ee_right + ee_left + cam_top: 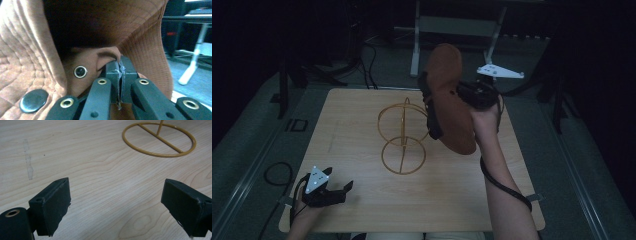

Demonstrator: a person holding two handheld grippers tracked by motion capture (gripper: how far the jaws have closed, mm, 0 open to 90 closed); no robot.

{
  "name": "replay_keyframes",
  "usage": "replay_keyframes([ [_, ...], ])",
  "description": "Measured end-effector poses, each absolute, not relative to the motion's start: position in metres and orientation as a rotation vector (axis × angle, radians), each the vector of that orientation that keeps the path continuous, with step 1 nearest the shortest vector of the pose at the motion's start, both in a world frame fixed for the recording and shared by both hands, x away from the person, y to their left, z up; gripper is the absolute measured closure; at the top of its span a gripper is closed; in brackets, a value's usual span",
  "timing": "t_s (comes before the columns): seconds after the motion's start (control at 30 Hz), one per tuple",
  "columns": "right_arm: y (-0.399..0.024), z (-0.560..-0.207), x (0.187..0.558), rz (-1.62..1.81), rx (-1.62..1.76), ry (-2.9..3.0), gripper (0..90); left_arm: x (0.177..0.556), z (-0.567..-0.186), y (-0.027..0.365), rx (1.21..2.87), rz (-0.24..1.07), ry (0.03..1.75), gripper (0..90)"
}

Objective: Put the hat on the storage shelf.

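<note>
High view, item by item, near to far. Left gripper [343,190]: rests low on the table [362,210] at about 7 o'clock, forearm entering from the bottom edge; jaws spread wide with bare wood between them, holding nothing. Wire stand [403,136]: gold hoops on a round base, mid-table, empty, nothing hung on it. Right gripper [460,91]: raised at about 1 o'clock, forearm reaching up and forward from the bottom edge. Brown cap [451,95]: held in the air above and just right of the stand, touching neither stand nor table. Right gripper view: jaws pinched tight on a fold of the cap's fabric beside a snap stud [80,71]. Progress, judged: cap lifted and in hand; if it belongs on the stand, placing remains undone.
</note>
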State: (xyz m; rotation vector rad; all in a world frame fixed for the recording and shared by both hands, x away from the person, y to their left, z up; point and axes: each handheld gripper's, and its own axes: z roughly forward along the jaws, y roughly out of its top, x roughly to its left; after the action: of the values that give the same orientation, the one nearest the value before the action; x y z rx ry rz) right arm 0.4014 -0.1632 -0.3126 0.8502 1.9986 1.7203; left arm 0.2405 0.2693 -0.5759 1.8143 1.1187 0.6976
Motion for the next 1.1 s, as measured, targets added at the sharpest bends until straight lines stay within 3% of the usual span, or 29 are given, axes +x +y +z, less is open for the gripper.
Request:
replay_keyframes([
  [0.5, -0.072, -0.331, 0.408, 1.672, 0.684, 2.355, 87.2, 0.241, -0.577, 0.275, 1.764, 0.693, 1.145, 9.8],
  [0.83, -0.047, -0.345, 0.404, 1.601, 0.626, 2.417, 84.5, 0.241, -0.578, 0.276, 1.762, 0.680, 1.148, 9.8],
  [0.87, -0.045, -0.345, 0.404, 1.598, 0.623, 2.413, 80.9, 0.241, -0.578, 0.276, 1.760, 0.678, 1.148, 9.8],
  [0.97, -0.039, -0.348, 0.404, 1.569, 0.615, 2.431, 52.2, 0.241, -0.578, 0.276, 1.759, 0.676, 1.151, 9.8],
  [1.1, -0.033, -0.351, 0.399, 1.537, 0.577, 2.429, 39.5, 0.241, -0.578, 0.276, 1.764, 0.676, 1.149, 9.8],
])
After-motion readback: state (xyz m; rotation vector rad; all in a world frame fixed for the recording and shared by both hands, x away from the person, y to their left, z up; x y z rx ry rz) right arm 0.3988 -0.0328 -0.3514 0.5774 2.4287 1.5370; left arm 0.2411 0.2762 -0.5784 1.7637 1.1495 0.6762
